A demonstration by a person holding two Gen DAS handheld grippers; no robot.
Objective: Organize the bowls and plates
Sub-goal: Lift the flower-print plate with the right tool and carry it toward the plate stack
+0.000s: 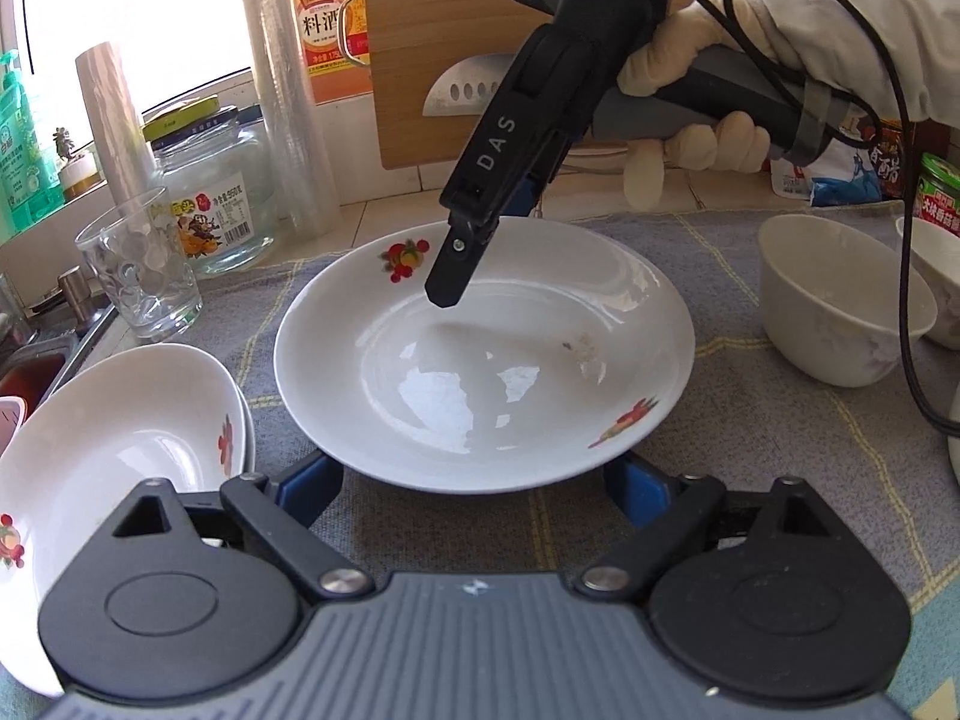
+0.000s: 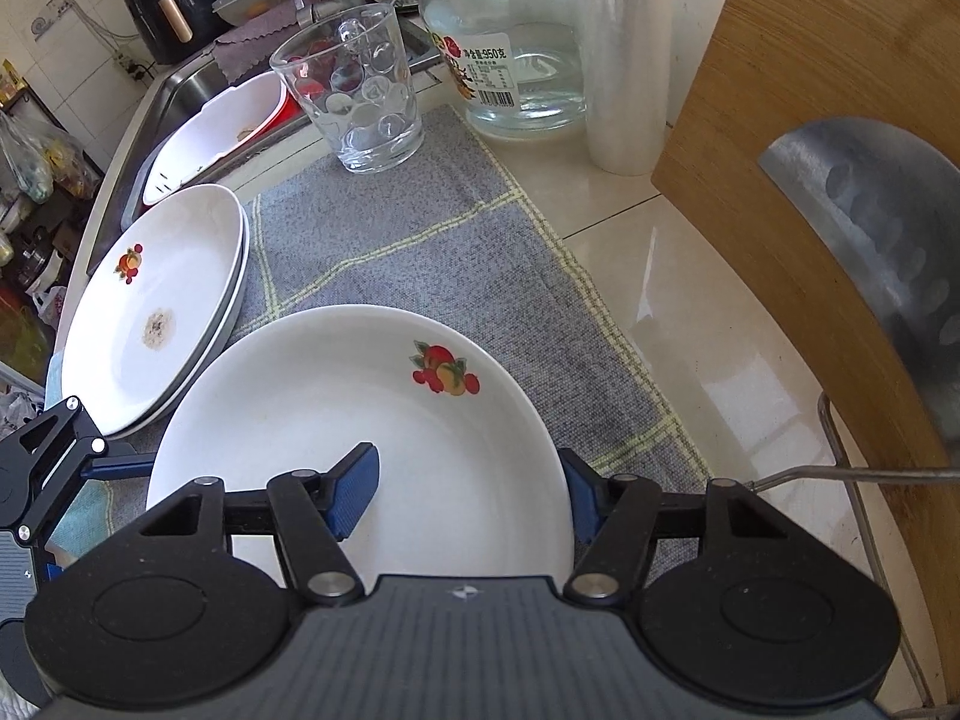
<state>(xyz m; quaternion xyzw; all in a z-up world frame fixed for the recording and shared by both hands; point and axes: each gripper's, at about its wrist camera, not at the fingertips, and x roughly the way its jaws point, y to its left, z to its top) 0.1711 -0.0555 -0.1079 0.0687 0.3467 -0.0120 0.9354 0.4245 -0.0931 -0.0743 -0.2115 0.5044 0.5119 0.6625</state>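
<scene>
A white deep plate (image 1: 480, 360) (image 2: 336, 420) with fruit decals lies on a grey cloth (image 2: 420, 240). My right gripper (image 2: 465, 495) (image 1: 474, 252) comes down on its far rim, one blue pad inside the plate and the other outside the rim, shut on it. My left gripper (image 1: 477, 477) stands wide, its fingers (image 1: 315, 480) reaching under the near rim on either side. Their tips are hidden, so contact cannot be seen. Two more plates (image 1: 120, 450) (image 2: 156, 312) sit stacked at the left, the top one stained. White bowls (image 1: 840, 312) stand at the right.
A drinking glass (image 2: 360, 102), a big glass jar (image 2: 510, 42) and a roll of wrap (image 2: 624, 54) stand behind the cloth. A wooden board (image 2: 810, 180) with a knife (image 2: 870, 228) leans at the back. The sink (image 2: 180, 90) lies beyond the stack. A black cable (image 1: 906, 300) hangs over the bowls.
</scene>
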